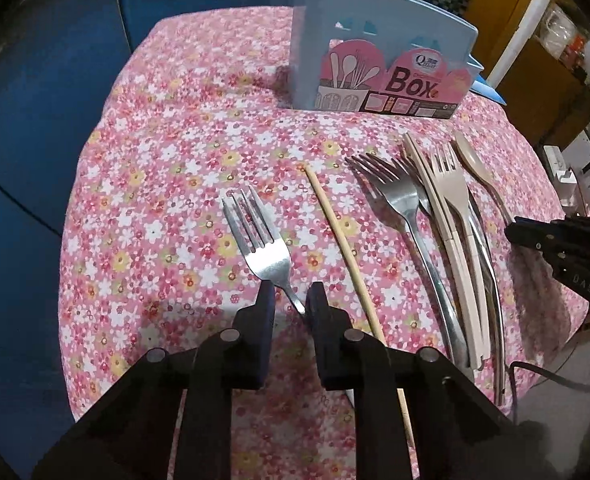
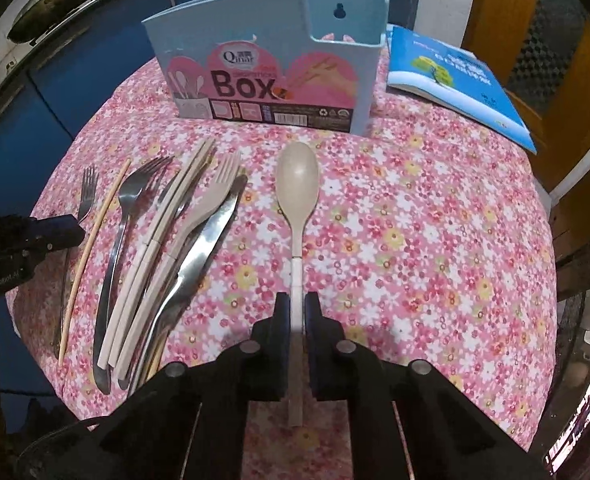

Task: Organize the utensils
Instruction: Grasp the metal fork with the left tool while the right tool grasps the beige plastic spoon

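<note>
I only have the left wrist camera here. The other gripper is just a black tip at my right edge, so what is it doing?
Observer: The right gripper is closed on the handle of the beige spoon, whose bowl points towards the blue box.
Operator: Anything next to the box on that side?
Observer: A blue booklet lies on the floral cloth, just right of the box.
Operator: What metal lies left of that spoon?
Observer: Nearest the spoon is a steel table knife, its blade tip towards the box.
</note>
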`<control>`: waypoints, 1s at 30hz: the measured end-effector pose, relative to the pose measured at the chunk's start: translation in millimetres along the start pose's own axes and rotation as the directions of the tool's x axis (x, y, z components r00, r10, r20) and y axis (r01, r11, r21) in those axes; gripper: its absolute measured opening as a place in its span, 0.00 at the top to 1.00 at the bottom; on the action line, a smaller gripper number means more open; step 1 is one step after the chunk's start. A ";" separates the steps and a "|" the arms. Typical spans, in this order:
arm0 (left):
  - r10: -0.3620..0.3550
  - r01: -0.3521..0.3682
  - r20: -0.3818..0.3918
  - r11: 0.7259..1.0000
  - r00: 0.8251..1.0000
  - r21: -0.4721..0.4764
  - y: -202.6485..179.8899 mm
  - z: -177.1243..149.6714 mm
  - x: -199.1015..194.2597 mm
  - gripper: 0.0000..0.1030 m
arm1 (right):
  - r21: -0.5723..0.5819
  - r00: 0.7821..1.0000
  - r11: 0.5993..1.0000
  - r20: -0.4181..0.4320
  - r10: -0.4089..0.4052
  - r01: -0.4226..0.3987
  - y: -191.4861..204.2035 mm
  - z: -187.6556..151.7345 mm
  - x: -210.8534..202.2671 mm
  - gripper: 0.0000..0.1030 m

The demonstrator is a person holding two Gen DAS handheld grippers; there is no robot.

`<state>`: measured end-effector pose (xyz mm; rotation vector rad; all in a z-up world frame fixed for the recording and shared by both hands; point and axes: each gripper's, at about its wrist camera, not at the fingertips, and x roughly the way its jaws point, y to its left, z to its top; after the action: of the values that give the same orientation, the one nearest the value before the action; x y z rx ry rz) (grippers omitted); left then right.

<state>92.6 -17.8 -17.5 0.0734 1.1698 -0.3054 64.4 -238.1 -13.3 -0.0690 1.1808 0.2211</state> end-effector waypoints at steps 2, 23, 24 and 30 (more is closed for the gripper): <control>-0.005 0.006 -0.021 1.000 1.000 0.006 -1.0 4.3 1.6 0.82 | -0.014 1.000 1.000 -0.031 -0.001 0.000 -0.7 4.2 0.7 0.92; 0.010 -0.010 -0.001 0.994 1.000 0.108 -19.8 8.4 -0.4 0.96 | -0.107 0.994 0.994 -0.113 0.005 -0.017 24.0 30.0 16.1 0.92; 0.006 -0.007 0.008 0.994 1.000 0.110 -18.4 6.7 -3.5 0.97 | -0.100 0.994 0.995 -0.107 0.013 -0.024 20.3 27.6 14.2 0.92; -0.045 0.037 0.084 0.995 0.995 0.095 -12.3 -2.3 -23.6 1.00 | -0.047 0.998 0.998 -0.039 0.046 -0.047 5.2 14.9 -3.5 0.92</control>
<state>78.8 -24.4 4.4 0.1171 1.0729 -0.3965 75.6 -230.9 -4.1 -0.0884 1.2156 0.2905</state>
